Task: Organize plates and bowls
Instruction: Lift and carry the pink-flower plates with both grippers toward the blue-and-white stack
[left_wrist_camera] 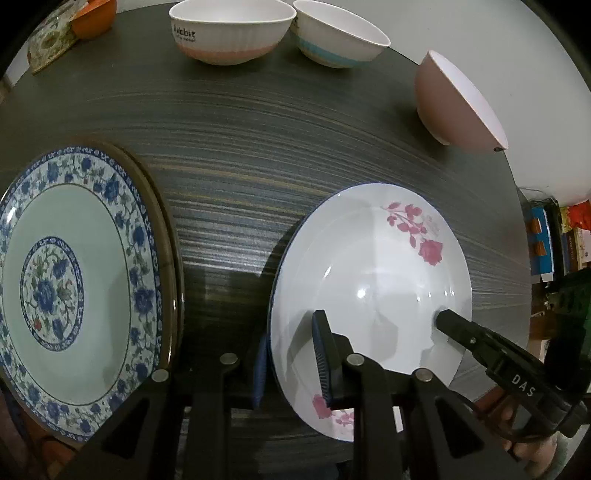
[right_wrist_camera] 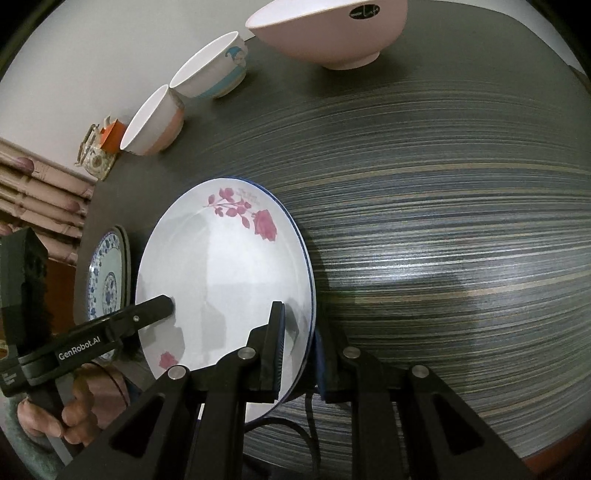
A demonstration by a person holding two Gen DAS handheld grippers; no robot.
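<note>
A white plate with pink roses (left_wrist_camera: 373, 273) is held over the dark striped table (left_wrist_camera: 258, 166), and a thin blue edge shows under its rim. My left gripper (left_wrist_camera: 290, 332) is shut on the plate's left rim, one finger on top and the blue pad underneath. My right gripper (right_wrist_camera: 297, 321) is shut on the opposite rim of the same plate (right_wrist_camera: 221, 266). Each gripper shows in the other's view: the right gripper (left_wrist_camera: 443, 319), the left gripper (right_wrist_camera: 168, 302). A blue floral plate (left_wrist_camera: 66, 288) lies to the left on a brown plate.
Three bowls stand along the far edge: a white and pink one (left_wrist_camera: 229, 33), a white one with a blue band (left_wrist_camera: 340, 37) and a pink one (left_wrist_camera: 454, 99). An orange item and a floral box (left_wrist_camera: 55, 40) sit at the far left corner.
</note>
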